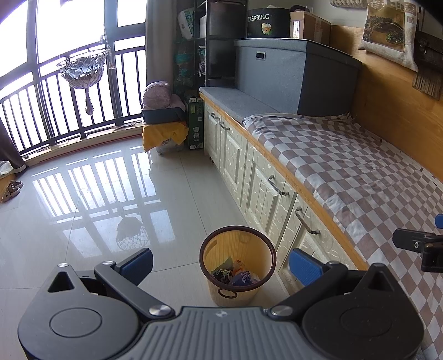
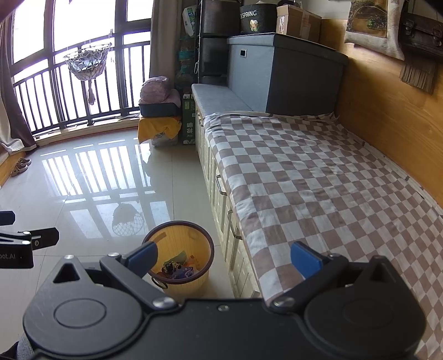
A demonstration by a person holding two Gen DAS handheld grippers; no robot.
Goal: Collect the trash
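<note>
A long bench (image 2: 318, 177) under a brown-and-white checkered cloth (image 2: 304, 166) serves as the landmark. Cream cabinet doors (image 1: 249, 171) with metal handles front it. At its far end sits a grey storage box (image 1: 290, 74), topped by a black round box (image 1: 267, 23) and a cardboard carton (image 1: 311, 26). Beyond that end stands a yellow-draped stool (image 1: 163, 133). Across the glossy tiled floor (image 1: 97, 188) from the bench, a netted basket (image 1: 83, 67) hangs at the window railing (image 1: 55, 110).

Far ahead of the hand-held gripper, a black round box (image 1: 268, 22) atop the grey storage chest (image 1: 293, 72) reads "CK SPRING", its start cut off. The other device (image 2: 15, 256), at far left, shows "oot.AI".
</note>
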